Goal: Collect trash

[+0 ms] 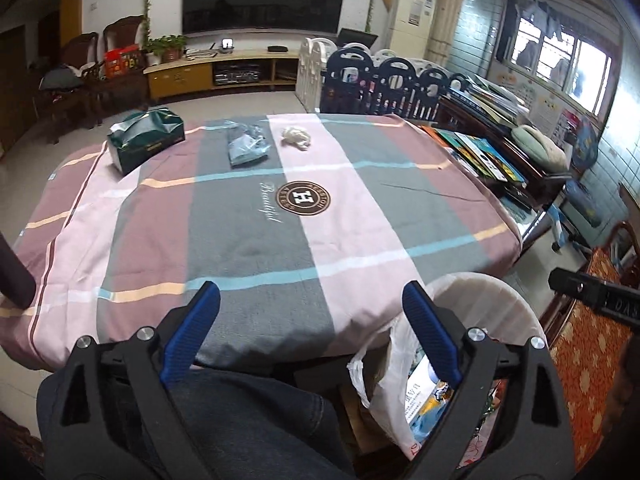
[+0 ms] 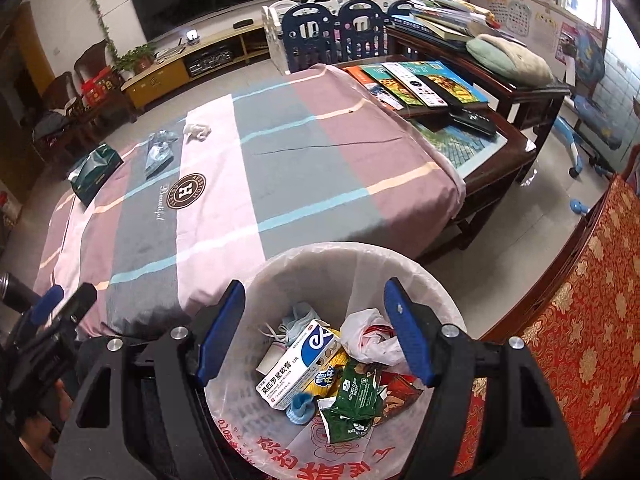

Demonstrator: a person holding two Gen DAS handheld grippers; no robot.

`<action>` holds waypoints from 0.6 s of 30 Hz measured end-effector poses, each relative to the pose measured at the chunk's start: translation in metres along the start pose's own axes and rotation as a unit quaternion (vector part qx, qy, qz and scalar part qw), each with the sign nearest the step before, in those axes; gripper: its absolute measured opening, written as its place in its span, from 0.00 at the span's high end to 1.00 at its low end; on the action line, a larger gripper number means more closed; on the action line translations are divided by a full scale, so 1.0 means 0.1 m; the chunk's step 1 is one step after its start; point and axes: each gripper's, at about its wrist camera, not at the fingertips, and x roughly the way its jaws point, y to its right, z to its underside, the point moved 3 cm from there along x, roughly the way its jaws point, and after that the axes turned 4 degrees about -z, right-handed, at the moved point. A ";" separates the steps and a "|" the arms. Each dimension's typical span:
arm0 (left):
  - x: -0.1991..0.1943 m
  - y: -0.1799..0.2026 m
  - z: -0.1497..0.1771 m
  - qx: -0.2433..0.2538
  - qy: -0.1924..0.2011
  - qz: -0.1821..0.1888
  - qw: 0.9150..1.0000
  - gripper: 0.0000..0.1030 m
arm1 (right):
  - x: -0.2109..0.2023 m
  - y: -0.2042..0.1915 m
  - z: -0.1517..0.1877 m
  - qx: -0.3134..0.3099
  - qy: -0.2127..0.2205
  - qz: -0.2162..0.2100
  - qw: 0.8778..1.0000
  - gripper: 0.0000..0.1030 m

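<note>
Left gripper [image 1: 311, 300]: jaws wide apart, empty.
Right gripper [image 2: 315, 300]: open, empty, over trash bin [image 2: 432, 276].
Tablecloth [image 1: 256, 240] far edge: crumpled tissue [image 1: 295, 136], plastic wrapper [image 1: 247, 143].

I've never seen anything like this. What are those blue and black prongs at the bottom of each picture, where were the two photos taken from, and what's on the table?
There is no robot here: a person holds a pair of tongs in each hand, each with a camera looking along its fingers. One picture looks past the left tongs, the other past the right tongs. Both are open and hold nothing.

On the striped tablecloth, at its far side, lie a green tissue pack, a clear plastic wrapper and a crumpled white tissue.

Beside the table's near edge stands a white bin lined with a bag. It already holds a medicine box, green wrappers and other scraps.
</note>
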 end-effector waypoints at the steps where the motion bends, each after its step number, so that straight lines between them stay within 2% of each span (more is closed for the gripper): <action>1: 0.00 -0.03 -0.01 -0.004 -0.001 -0.001 1.000 0.10 | 0.01 -0.03 0.00 -0.004 0.000 0.000 1.000 0.31; 18: -0.02 -0.08 0.00 -0.013 -0.001 -0.007 1.000 0.10 | 0.07 -0.13 0.05 -0.009 -0.010 -0.005 1.000 0.31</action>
